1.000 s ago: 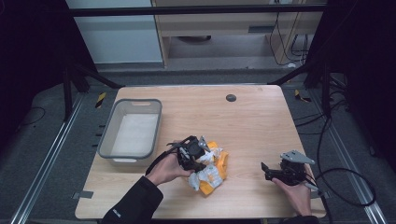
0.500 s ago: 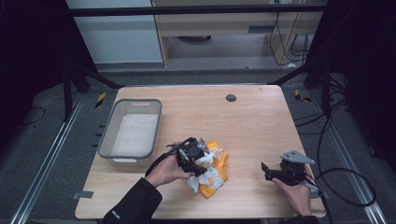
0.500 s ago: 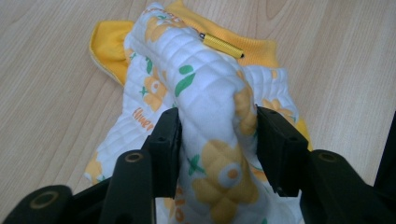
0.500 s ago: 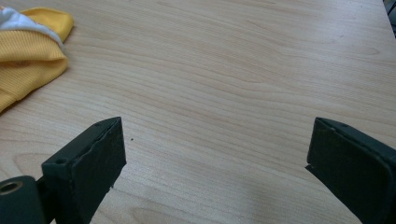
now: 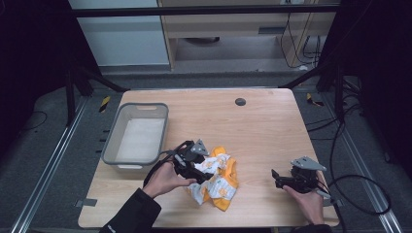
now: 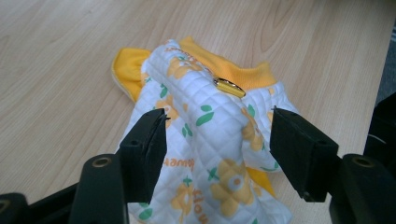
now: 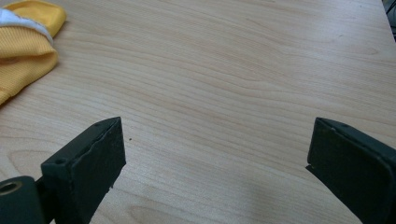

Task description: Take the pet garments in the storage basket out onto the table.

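The left gripper (image 6: pixel 218 135) has just been opening; a crumpled white quilted cloth with yellow flowers (image 6: pixel 210 135) lies between its parted jaws, on the light wooden table (image 6: pixel 60 56).

A small quilted cloth garment (image 5: pixel 217 177), white with a yellow-flower and green-leaf print and plain yellow ribbed trim, lies crumpled in a loose heap on the table, near the front edge and a little left of its middle. The yellow parts show at the top and along the right and lower sides of the heap; the printed white quilting is bunched on top. In the left gripper view a raised fold of the quilting (image 6: pixel 205 116) runs up the middle, with a small shiny gold clasp (image 6: pixel 229 87) near its upper end.
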